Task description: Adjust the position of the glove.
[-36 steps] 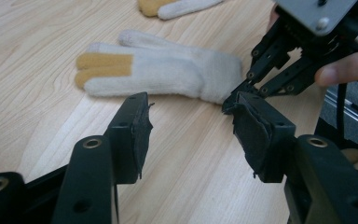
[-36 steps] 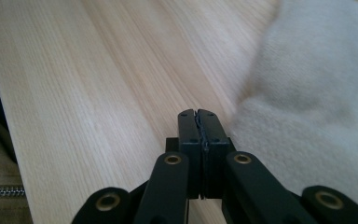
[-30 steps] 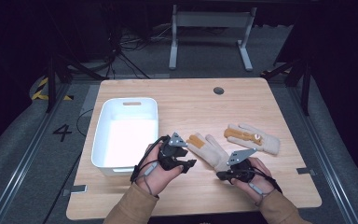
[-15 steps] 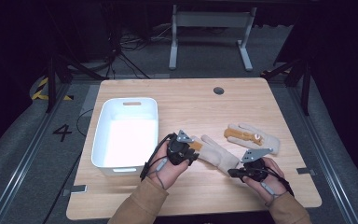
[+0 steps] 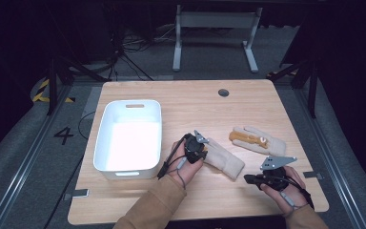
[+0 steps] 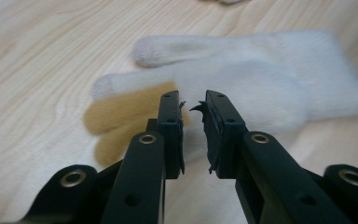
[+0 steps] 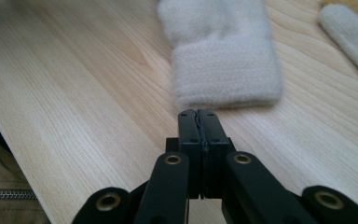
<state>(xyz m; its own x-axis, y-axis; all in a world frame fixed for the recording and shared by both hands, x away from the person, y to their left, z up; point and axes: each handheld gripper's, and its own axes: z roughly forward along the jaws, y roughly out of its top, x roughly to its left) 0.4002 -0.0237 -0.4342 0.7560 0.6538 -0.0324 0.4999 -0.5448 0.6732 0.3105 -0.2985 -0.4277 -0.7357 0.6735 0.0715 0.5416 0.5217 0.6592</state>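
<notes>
Wooden table (image 5: 186,102): left gripper (image 6: 193,109) just narrowing over glove (image 6: 270,79), right gripper (image 7: 199,116) pressed together.

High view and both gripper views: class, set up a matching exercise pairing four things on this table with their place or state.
Things:
1. white bin
2. near glove
3. far glove
4. right gripper

Places or states:
A. jaws shut, nothing between them
B. left side of the table, nothing in it
C. left gripper closing over its fingers
D. lying untouched, towards the table's right side

Pairs: 1-B, 2-C, 3-D, 4-A
</notes>
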